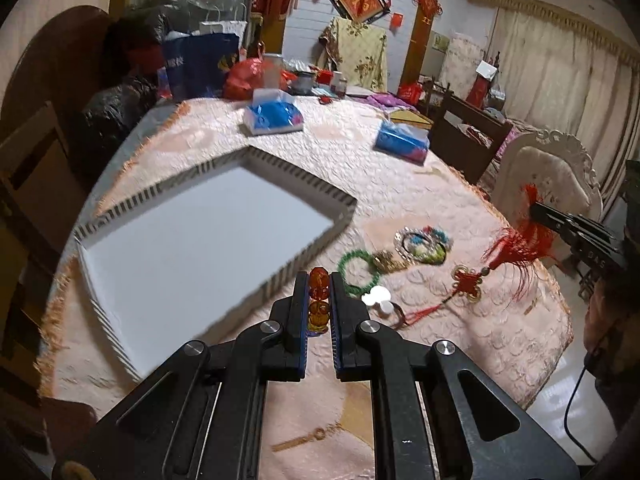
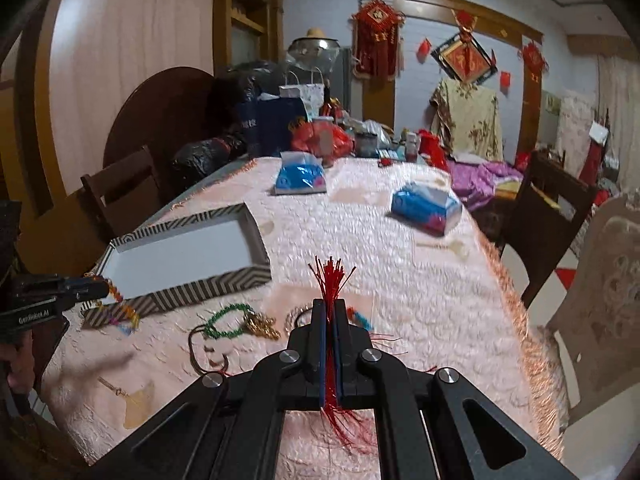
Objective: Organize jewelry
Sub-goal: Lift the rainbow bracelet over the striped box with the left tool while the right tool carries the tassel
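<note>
The right gripper (image 2: 329, 308) has its jaws clamped on a red tassel (image 2: 330, 280), whose threads fan out above them. Near the desk's (image 2: 420, 300) left edge the left gripper (image 2: 102, 290) holds a bead string (image 2: 120, 308) beside a striped box (image 2: 192, 256). A green bracelet (image 2: 226, 322) lies between the grippers.

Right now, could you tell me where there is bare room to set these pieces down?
The striped box has a bare white floor. Bare cloth also lies between it and the two tissue packs. It is crowded beside the box's near corner: green bracelet, gold piece, red knot pendant.
</note>
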Demonstrator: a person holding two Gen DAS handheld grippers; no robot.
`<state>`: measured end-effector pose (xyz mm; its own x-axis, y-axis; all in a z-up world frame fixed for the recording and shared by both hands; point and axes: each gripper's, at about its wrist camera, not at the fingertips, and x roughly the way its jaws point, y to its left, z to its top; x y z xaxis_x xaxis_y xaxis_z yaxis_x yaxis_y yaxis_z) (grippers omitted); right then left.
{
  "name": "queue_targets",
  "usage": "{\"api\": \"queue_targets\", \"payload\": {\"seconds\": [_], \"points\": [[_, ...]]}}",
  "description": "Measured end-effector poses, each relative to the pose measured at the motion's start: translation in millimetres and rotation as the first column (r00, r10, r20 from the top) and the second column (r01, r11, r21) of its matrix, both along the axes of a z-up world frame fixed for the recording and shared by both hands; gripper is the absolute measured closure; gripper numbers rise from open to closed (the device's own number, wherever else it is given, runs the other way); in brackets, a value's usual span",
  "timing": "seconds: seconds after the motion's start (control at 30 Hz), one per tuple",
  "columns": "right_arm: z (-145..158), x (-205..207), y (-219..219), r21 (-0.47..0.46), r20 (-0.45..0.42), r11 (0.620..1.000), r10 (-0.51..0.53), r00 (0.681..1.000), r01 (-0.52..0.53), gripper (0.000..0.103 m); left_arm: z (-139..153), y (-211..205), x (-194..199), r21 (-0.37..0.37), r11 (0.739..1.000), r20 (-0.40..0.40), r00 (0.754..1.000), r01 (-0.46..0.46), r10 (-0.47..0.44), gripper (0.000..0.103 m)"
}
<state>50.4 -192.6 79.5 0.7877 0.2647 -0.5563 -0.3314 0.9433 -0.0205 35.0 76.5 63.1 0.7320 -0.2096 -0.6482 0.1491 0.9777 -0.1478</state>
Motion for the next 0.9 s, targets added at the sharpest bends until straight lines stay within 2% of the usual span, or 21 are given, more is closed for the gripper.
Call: {"api": "queue_targets", "payload": {"seconds": [0.3,0.4,0.63,0.9], "points": [[26,2,15,-0.023,0.049,0.999,0.038,0.998,-0.037,0.101,24,35,16,-0.004,0.997,0.045,0.996,-0.078,0.078,0.095],[36,4,22,-0.038,0.07,0.998,0.059,0.996,-0.056,0.101,26,46,27,0.004,0.995,0.037,0.994,-0.102,0.102,0.095],[55,17,41,-0.058,0.109,0.995,0.087,0.99,-0.081,0.101,10,60,50,0.048,0.989,0.008,0.99,-0.138,0.138,0.095],[79,46,67,-0.027,0.139,0.991,0.134,0.981,-0.131,0.101,-4,77,62,0.037,0.978,-0.041,0.978,-0.205,0.207,0.095]]}}
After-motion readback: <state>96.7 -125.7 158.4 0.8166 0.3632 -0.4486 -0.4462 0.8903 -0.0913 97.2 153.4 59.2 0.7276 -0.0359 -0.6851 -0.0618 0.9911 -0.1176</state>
